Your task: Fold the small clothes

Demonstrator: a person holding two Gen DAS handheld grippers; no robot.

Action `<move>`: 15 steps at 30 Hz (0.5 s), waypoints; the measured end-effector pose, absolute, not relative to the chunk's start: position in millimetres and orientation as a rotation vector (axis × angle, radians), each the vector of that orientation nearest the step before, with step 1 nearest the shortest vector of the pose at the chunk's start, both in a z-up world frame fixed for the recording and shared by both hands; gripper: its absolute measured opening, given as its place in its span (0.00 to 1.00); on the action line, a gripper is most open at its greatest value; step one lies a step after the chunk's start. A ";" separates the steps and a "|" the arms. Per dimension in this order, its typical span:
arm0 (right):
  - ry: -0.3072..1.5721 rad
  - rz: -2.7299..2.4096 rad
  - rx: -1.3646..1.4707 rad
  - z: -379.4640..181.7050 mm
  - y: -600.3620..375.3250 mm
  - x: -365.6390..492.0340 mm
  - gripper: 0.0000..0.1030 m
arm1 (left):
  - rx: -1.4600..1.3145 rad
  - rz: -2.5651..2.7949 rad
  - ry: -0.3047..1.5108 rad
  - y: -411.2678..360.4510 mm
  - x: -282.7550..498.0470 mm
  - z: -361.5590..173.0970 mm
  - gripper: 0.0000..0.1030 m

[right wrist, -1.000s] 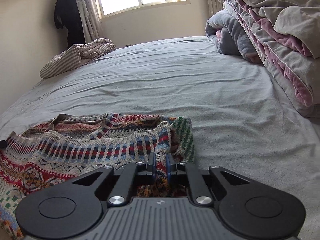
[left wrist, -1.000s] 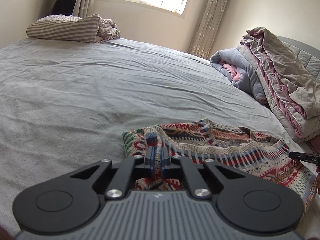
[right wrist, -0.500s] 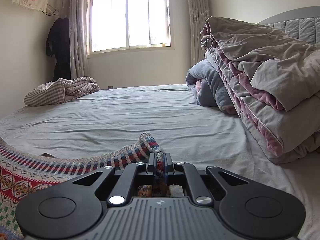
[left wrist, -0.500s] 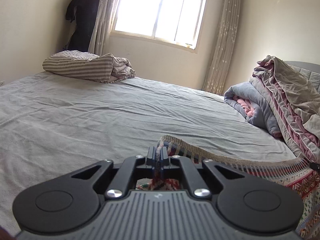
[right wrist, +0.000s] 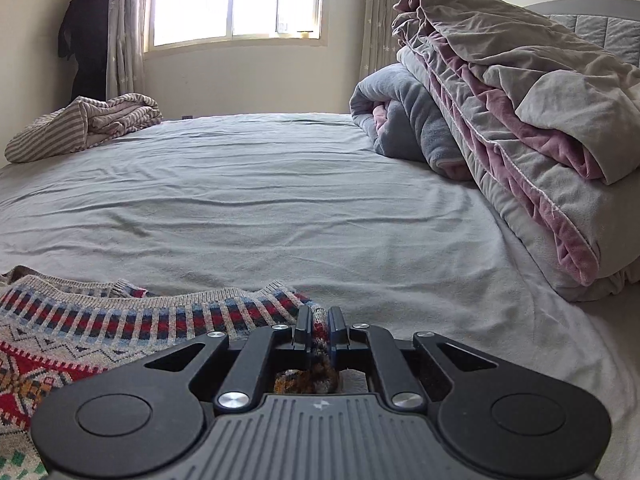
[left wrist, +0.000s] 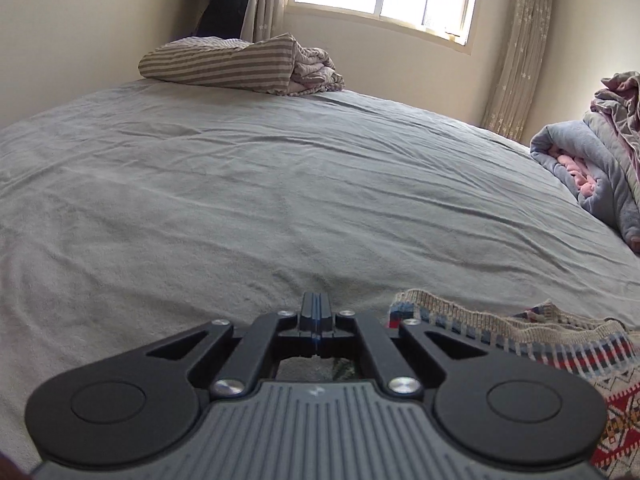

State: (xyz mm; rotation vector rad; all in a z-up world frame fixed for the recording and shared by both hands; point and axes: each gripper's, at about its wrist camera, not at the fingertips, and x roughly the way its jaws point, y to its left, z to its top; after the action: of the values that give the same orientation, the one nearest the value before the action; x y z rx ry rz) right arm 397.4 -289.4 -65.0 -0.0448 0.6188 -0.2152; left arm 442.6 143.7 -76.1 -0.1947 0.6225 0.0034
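A patterned knit sweater (right wrist: pixel 100 332) in red, blue, beige and green lies on the grey bed sheet (right wrist: pixel 280 208). My right gripper (right wrist: pixel 319 320) is shut on the sweater's right edge, with knit fabric bunched between its fingers. In the left wrist view the sweater (left wrist: pixel 560 344) lies to the right of my left gripper (left wrist: pixel 316 304). The left gripper's fingers are pressed together with no cloth seen between them, low over the bare sheet (left wrist: pixel 280 200).
A striped folded blanket (left wrist: pixel 240 64) lies at the far side of the bed under the window. Piled grey and pink quilts (right wrist: pixel 520 100) rise on the right against the headboard. A dark garment (right wrist: pixel 84 32) hangs by the curtain.
Both grippers lifted the sweater's edge and then came down forward. The left gripper no longer holds the sweater and now sits left of it. The right gripper still grips the edge.
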 end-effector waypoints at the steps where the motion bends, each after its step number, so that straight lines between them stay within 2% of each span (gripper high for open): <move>1: 0.627 -0.217 -0.085 -64.8 -286.0 397.5 0.12 | -0.220 -0.005 0.629 149.1 440.4 -76.3 0.01; 2: 0.634 -0.215 -0.100 -63.8 -284.9 397.2 0.18 | -0.237 -0.014 0.635 153.2 438.3 -75.7 0.03; 3: 0.638 -0.213 -0.097 -62.0 -285.6 395.8 0.24 | -0.247 -0.022 0.645 156.7 436.1 -74.3 0.12; 4: 0.631 -0.218 -0.092 -59.8 -286.5 393.5 0.33 | -0.249 -0.024 0.652 159.8 433.3 -71.8 0.26; 5: 0.616 -0.225 -0.080 -55.7 -287.9 389.5 0.42 | -0.242 -0.025 0.653 161.2 429.4 -68.0 0.34; 7: 0.594 -0.227 -0.061 -48.4 -287.9 381.1 0.49 | -0.218 -0.032 0.634 161.7 419.1 -58.3 0.53; 9: 0.584 -0.211 -0.056 -42.2 -284.1 374.5 0.54 | -0.186 -0.053 0.629 156.5 409.4 -49.6 0.65; 11: 0.575 -0.189 -0.064 -36.6 -274.6 367.4 0.65 | -0.144 -0.099 0.613 143.8 398.6 -38.8 0.71; 13: 0.566 -0.146 -0.074 -31.5 -260.8 361.5 0.67 | -0.115 -0.138 0.602 126.5 386.8 -32.4 0.77; 15: 0.564 -0.089 -0.076 -26.9 -241.7 356.9 0.68 | -0.109 -0.203 0.599 103.5 376.1 -26.8 0.79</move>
State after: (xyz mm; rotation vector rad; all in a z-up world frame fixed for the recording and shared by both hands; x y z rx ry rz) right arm 356.9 -241.7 -26.9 -0.0758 0.5642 -0.0889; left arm 376.1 103.5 -26.8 -0.1094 0.5995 -0.2035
